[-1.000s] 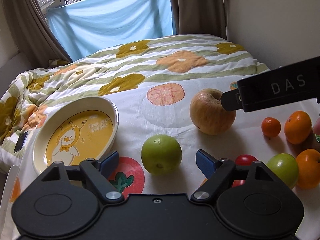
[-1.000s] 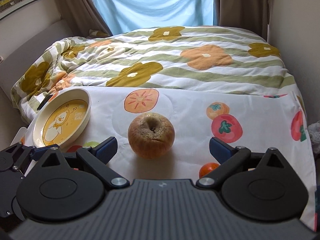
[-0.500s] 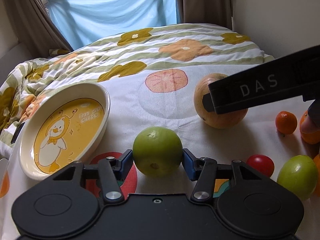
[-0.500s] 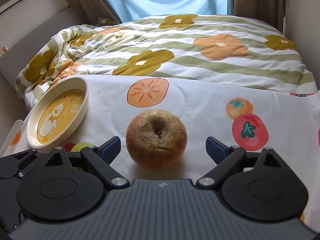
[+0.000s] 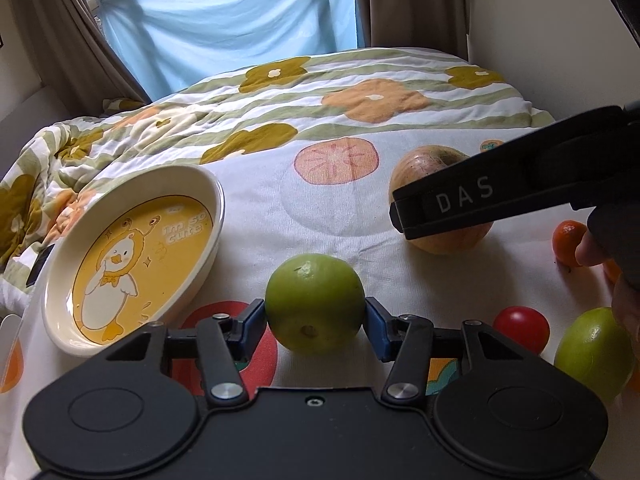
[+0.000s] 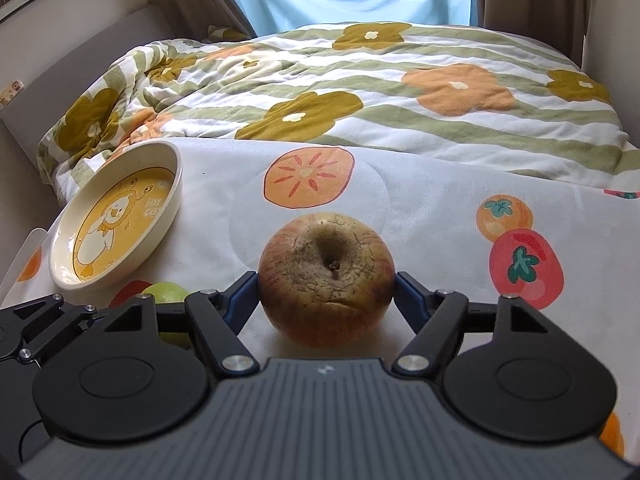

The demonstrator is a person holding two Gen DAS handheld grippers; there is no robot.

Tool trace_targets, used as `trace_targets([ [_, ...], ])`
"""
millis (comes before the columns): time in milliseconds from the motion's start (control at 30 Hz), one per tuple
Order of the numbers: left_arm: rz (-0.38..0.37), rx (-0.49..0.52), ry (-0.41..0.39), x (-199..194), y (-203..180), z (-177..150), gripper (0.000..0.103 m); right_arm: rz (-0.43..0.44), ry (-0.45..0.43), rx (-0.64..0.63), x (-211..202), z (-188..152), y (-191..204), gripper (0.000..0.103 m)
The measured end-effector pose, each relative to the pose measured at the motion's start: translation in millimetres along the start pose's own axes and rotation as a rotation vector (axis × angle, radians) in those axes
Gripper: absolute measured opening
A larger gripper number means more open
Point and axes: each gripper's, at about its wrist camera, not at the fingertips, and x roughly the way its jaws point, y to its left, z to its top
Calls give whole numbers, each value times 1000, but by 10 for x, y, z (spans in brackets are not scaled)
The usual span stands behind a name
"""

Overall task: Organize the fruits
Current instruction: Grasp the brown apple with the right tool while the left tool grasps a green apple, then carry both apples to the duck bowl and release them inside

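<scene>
On the fruit-print cloth [image 6: 440, 216], left gripper [image 5: 315, 314] clamps green apple [image 5: 314, 304]; right gripper [image 6: 326, 286], jaws just closing, clasps wrinkled apple [image 6: 326, 276].

The left claw [image 5: 315, 318] has a matte black housing with two round black discs, black linkage arms pinned by silver screws, and blue pads [image 5: 253, 317] at the tips. The right claw [image 6: 326, 290] looks alike but carries a ribbed grey centre panel bearing a small pale logo. Seen from the left wrist camera, its black side bar reads "DAS" in white letters.
</scene>
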Motion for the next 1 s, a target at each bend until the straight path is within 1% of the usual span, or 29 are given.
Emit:
trace_targets([
  [133, 10, -23, -14, -71, 48, -4, 57, 2, -3, 10, -8, -4, 3, 88],
  [300, 28, -47, -34, -178, 96, 20, 57, 24, -14, 18, -74, -8, 30, 88],
  [433, 44, -69, -49, -319, 156, 43, 57, 37, -31, -8, -212, 41, 121, 88],
  [633, 79, -132, -76, -669, 331, 116, 57, 59, -53, -28, -504, 201, 267, 88],
  [867, 128, -172, -120, -1013, 645, 168, 57, 79, -87, -56, -809, 338, 579, 88],
  [1000, 151, -171, -136, -1088, 901, 230, 57, 86, -102, -59, -872, 430, 774, 88],
])
